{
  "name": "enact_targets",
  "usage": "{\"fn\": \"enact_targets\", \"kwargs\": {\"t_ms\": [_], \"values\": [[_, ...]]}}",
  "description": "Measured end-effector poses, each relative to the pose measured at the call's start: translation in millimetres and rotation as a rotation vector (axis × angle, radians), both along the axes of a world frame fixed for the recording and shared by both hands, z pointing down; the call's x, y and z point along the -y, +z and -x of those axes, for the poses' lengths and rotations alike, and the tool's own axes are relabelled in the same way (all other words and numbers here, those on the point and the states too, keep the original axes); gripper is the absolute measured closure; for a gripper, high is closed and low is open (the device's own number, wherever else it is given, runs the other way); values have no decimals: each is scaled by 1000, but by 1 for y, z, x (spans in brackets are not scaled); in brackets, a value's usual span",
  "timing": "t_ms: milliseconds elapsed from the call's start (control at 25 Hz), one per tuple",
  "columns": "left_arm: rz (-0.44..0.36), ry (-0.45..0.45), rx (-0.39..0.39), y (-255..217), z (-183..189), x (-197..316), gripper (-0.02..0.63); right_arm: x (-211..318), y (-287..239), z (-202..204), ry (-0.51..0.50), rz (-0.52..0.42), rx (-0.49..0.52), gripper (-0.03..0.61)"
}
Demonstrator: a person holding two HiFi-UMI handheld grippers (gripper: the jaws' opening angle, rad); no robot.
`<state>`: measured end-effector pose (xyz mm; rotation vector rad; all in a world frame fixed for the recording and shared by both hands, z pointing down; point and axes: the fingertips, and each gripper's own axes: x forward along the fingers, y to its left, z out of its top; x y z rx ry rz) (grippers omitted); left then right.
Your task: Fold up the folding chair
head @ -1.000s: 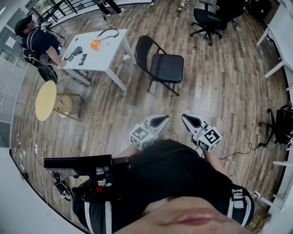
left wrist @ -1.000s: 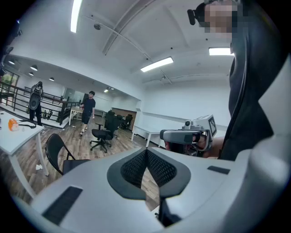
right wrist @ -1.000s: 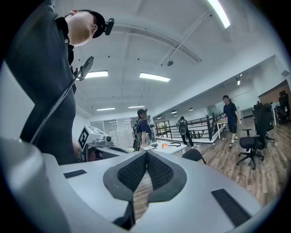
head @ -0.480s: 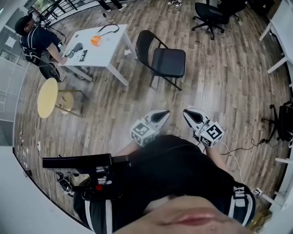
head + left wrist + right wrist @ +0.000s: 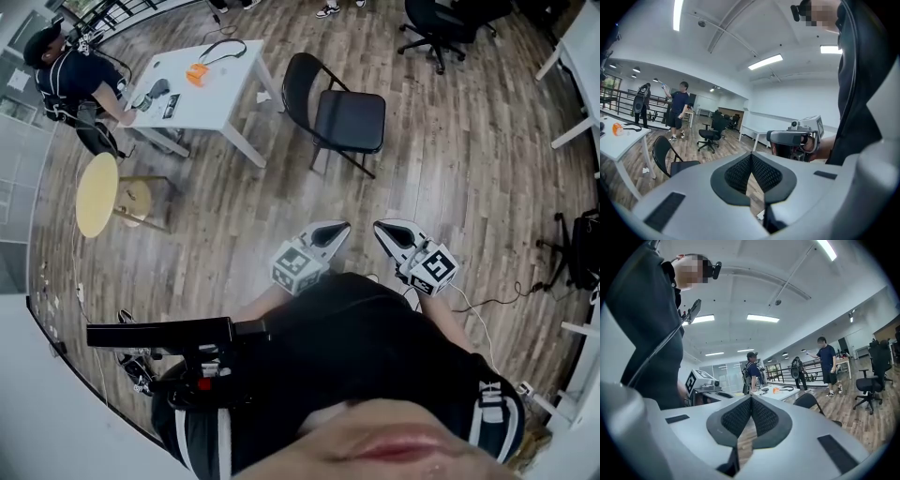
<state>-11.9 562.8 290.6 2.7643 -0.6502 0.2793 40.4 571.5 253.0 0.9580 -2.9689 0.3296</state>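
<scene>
Left hand-held gripper and right hand-held gripper are pressed together, empty; only head view shows folding chair whole.

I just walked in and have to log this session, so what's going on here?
A person holds a gripper in each hand, close in front of their body. The left gripper and the right gripper are both shut with nothing between the jaws. The black folding chair stands open on the wood floor some way ahead, beside a white table, and neither gripper touches it. Folding has not begun. Another person leans at the table's far side.
</scene>
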Motion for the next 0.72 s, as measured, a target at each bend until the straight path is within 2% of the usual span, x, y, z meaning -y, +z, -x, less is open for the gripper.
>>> {"fn": "enact_targets", "kwargs": {"t_ms": [80, 240, 520, 720], "values": [[1, -3, 8, 1, 10, 10, 609, 11, 1, 8, 10, 6, -16, 568], [-8, 14, -23, -10, 32, 38, 609, 36, -6, 31, 38, 14, -9, 567], [-79, 28, -28, -19, 70, 85, 609, 74, -6, 82, 52, 9, -31, 566], [-55, 26, -59, -15, 108, 124, 608, 107, 1, 125, 45, 34, -35, 566]]}}
